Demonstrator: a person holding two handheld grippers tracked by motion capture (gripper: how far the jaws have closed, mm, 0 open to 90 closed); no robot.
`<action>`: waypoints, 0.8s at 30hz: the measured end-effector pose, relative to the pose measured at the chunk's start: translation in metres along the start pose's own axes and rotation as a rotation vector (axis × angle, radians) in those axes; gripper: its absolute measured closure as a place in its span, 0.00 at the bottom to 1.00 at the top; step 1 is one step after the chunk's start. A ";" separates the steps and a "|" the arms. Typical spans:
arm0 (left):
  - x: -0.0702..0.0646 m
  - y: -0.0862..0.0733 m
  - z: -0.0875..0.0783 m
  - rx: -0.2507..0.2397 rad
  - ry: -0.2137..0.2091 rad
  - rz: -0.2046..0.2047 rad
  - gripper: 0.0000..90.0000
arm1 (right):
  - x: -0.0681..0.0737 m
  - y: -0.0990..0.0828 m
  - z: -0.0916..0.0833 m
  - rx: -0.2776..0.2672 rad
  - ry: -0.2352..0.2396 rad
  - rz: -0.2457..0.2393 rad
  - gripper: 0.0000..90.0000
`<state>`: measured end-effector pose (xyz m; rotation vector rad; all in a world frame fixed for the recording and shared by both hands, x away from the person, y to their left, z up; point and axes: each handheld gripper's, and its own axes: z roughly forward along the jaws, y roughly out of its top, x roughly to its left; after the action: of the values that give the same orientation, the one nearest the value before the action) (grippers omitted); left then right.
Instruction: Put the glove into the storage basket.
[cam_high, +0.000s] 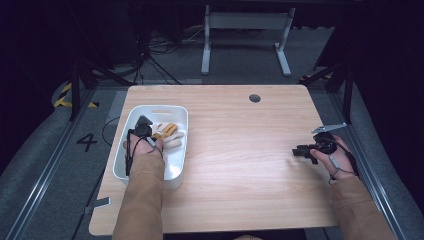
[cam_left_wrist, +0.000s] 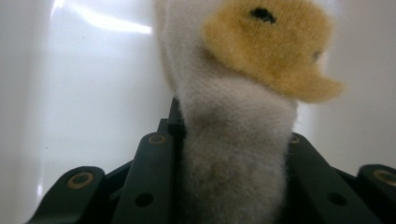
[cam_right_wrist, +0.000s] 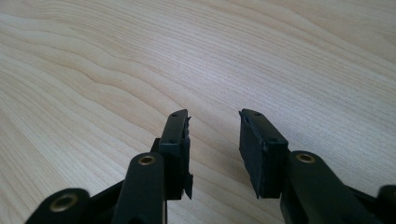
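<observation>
A white plastic tub (cam_high: 176, 170) sits at the table's left side. It holds soft fleecy pieces, white and yellow-orange (cam_high: 167, 132). My left gripper (cam_high: 143, 126) reaches down into the tub. In the left gripper view a white fleecy piece with a yellow patch (cam_left_wrist: 238, 140) is pinched between the two black jaws, and my left gripper (cam_left_wrist: 233, 128) is shut on it against the tub's white wall (cam_left_wrist: 93, 93). My right gripper (cam_high: 300, 150) hovers low over the table at the right. In its own view my right gripper (cam_right_wrist: 215, 119) is open, with only bare wood between the pads.
The light wooden table (cam_high: 240, 150) has a round cable hole (cam_high: 254, 98) near its far edge. Behind it stand a white desk frame (cam_high: 245, 30) and cables on the grey floor. A metal rail (cam_high: 360, 150) runs along the right side.
</observation>
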<state>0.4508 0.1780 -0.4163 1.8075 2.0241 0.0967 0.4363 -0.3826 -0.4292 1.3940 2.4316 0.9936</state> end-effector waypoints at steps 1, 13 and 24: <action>0.001 0.000 0.000 0.010 0.001 -0.001 0.79 | 0.000 0.000 0.000 0.000 0.000 0.000 0.71; 0.002 0.001 0.005 0.040 0.012 -0.003 0.79 | -0.001 -0.001 0.001 -0.002 -0.001 0.003 0.71; -0.005 0.001 0.009 0.049 0.047 0.039 0.46 | -0.001 -0.001 0.001 0.002 -0.006 0.008 0.70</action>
<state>0.4549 0.1715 -0.4234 1.8921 2.0402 0.1031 0.4369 -0.3835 -0.4309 1.4057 2.4258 0.9877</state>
